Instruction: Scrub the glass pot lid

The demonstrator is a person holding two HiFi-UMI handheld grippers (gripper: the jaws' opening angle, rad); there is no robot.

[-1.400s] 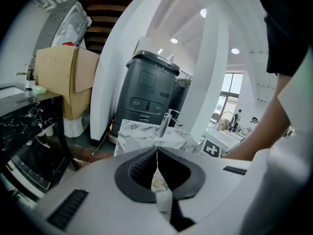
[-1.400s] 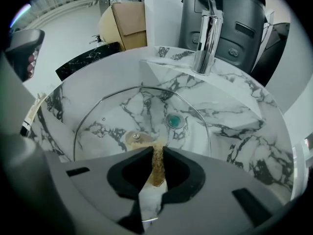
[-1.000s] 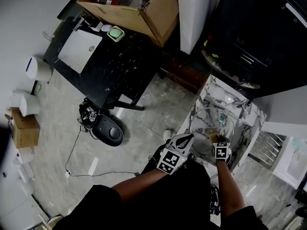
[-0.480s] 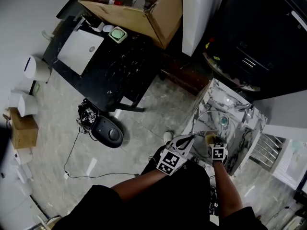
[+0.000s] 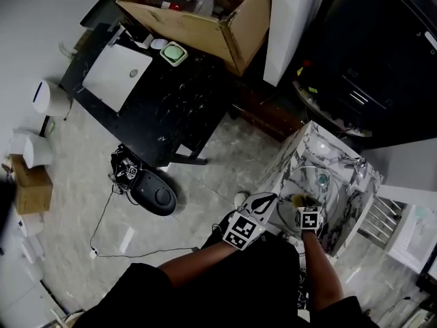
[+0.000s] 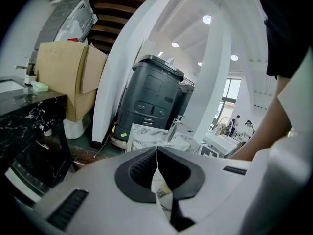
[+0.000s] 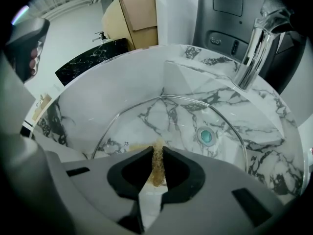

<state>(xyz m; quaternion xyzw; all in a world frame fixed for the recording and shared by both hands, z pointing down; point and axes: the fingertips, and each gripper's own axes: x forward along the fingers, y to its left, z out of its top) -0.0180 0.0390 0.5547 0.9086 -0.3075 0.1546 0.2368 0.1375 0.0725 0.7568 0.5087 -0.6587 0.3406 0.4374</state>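
Currently, the right tool is clamped on a tan fibrous scrubbing pad. The pad stands upright between the two dark jaw faces, and its top edge pokes just above the tips. That top edge sits against the clear round glass pot lid.

The lid rests inside the white, grey-veined marble sink basin. Its thin rim traces a wide arc across the bowl. A small round teal drain shows through the glass, to the right of the pad. A chrome faucet rises at the basin's far right edge, with its spout reaching over the bowl. Whether the lid lies flat or leans on the basin wall cannot be told.

The left tool is closed, its jaw tips meeting, and nothing can be seen between them. Only marble surface shows through the gap below the tips. In the head view this tool hangs at the near left edge of the basin, beside the right one.

Behind the sink stands a tall dark grey machine housing. To its left, an open brown cardboard box sits beside a black marbled tabletop that carries a flat white rectangular panel. A black rounded device with tangled cable lies on the pale stone floor.
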